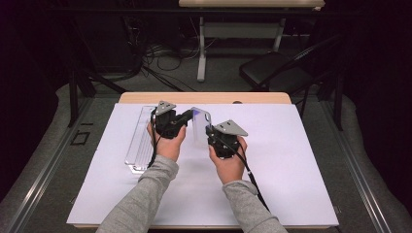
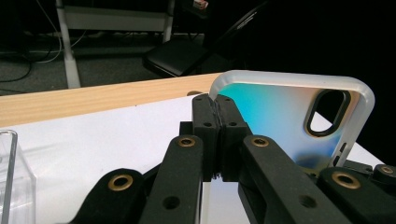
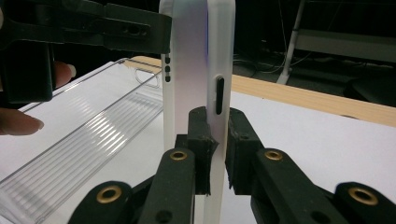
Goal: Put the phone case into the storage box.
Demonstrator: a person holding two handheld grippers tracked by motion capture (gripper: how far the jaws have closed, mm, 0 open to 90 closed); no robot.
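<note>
L gripper (image 1: 187,118) & R gripper (image 1: 210,132) both clamped, forearms converging mid-table

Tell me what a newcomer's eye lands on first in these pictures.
First, the translucent phone case, held upright above the middle of the white sheet, its back shimmering blue and green. Both grippers clamp it: the left gripper pinches a top corner, the right gripper grips a side edge. To the left lies a clear plastic tray.

Wooden table (image 1: 204,97), white sheet (image 1: 291,165) covering top; clear plastic tray (image 1: 138,141) flat on sheet, just left of left gripper's fingers (image 1: 182,118).
</note>
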